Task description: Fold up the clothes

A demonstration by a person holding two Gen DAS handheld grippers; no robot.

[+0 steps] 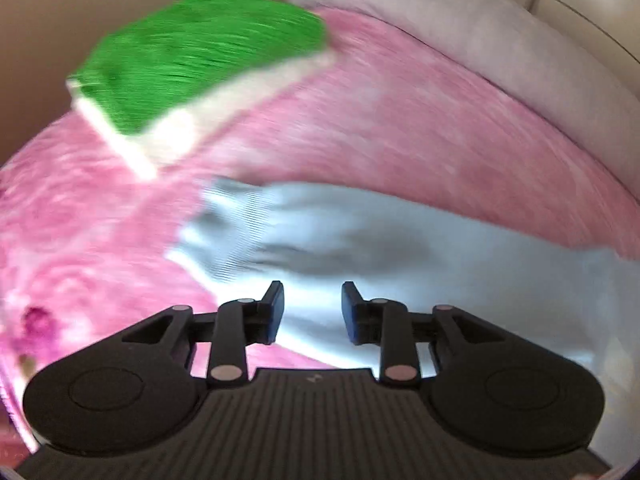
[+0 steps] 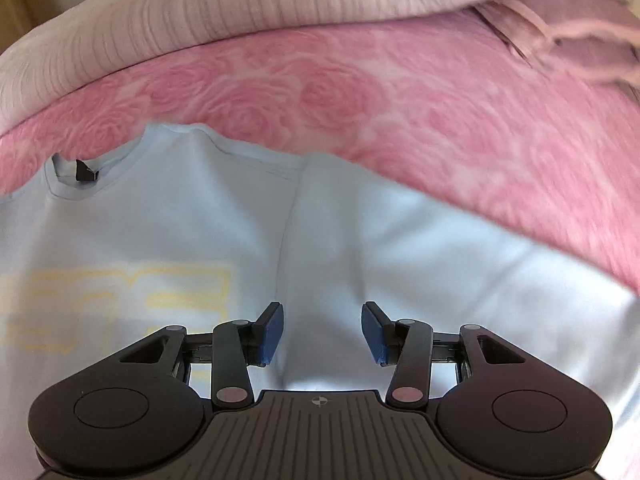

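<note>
A pale blue T-shirt (image 2: 168,216) with yellow lettering lies on a pink rose-patterned bedspread (image 2: 360,92); its collar is at the upper left of the right wrist view. My right gripper (image 2: 322,330) hovers over the shirt's right part, open, with nothing between its fingers. In the blurred left wrist view, a crumpled part of the same pale blue T-shirt (image 1: 360,248) lies below my left gripper (image 1: 313,312). The left jaws stand apart and hold nothing.
A folded green garment (image 1: 200,56) rests on a folded white one (image 1: 176,132) at the upper left of the bedspread (image 1: 400,120). A pale ribbed blanket (image 2: 240,4) runs along the far edge. A pinkish garment (image 2: 560,40) lies at the upper right.
</note>
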